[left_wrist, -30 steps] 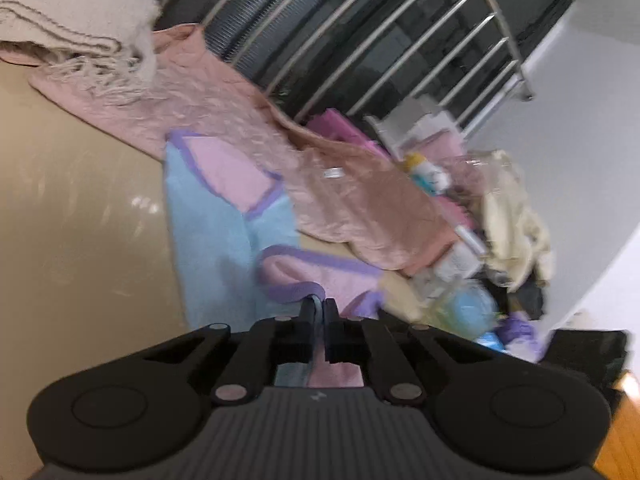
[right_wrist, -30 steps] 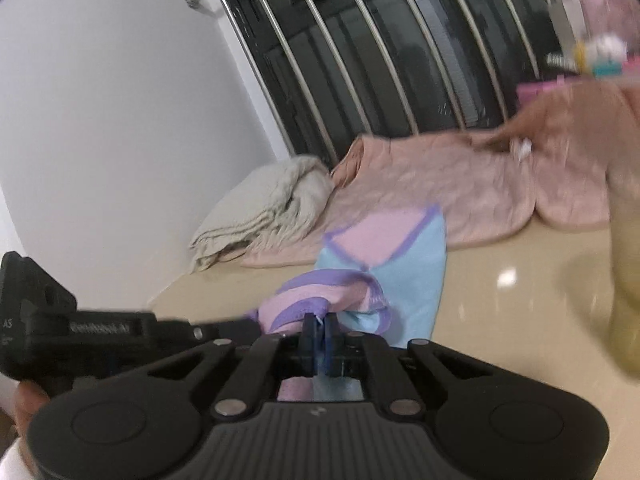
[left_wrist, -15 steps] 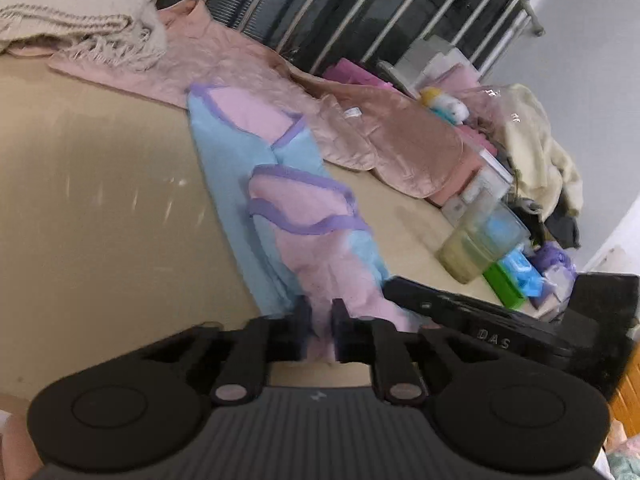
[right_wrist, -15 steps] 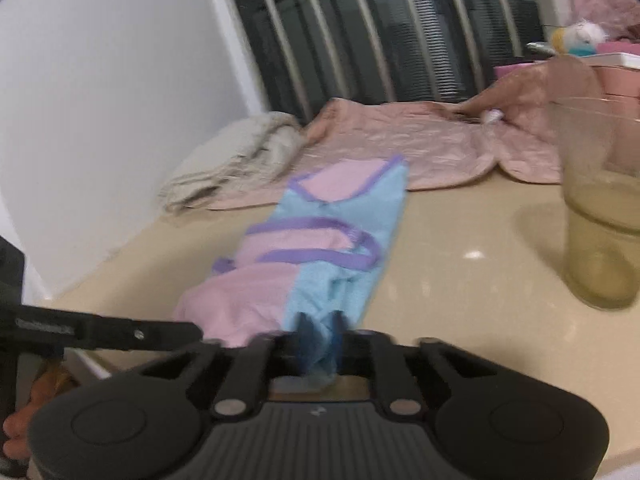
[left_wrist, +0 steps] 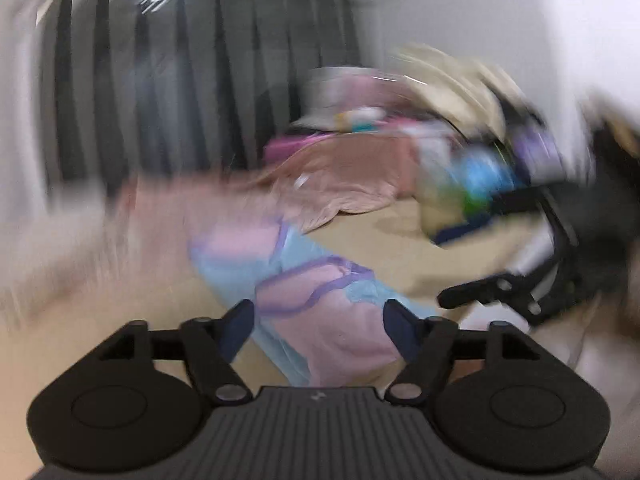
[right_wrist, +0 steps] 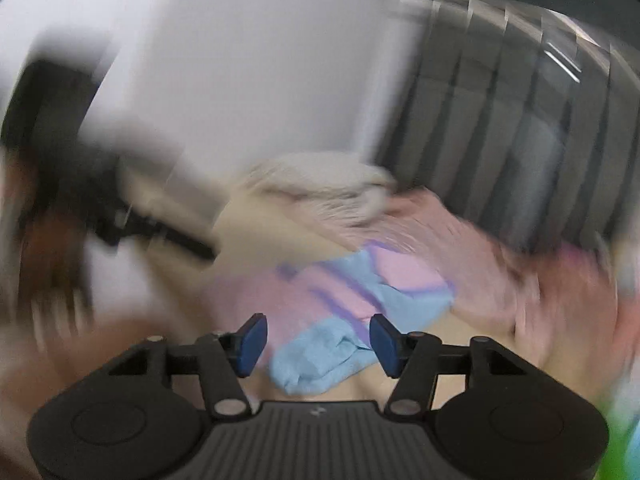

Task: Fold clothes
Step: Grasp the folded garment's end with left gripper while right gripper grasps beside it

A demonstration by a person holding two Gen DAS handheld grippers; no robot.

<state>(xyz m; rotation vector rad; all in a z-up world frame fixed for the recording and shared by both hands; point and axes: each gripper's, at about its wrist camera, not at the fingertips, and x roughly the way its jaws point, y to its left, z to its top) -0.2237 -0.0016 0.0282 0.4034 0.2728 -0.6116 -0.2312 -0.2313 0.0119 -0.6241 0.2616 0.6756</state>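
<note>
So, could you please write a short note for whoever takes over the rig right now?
Left gripper: jaws have just been opening, nothing pinched; the cloth lies under the gap.
Right gripper: likewise just opened, pads clear of the cloth.
The pink and blue garment lies on the beige table, doubled over lengthwise, its near end bunched just in front of both grippers. A peach quilted garment lies behind it, and a cream blanket sits beyond that. Both views are blurred.
Done: a first fold laid down and let go.
Left: probably flatten the near end, make the further folds, then move on to the other clothes.
</note>
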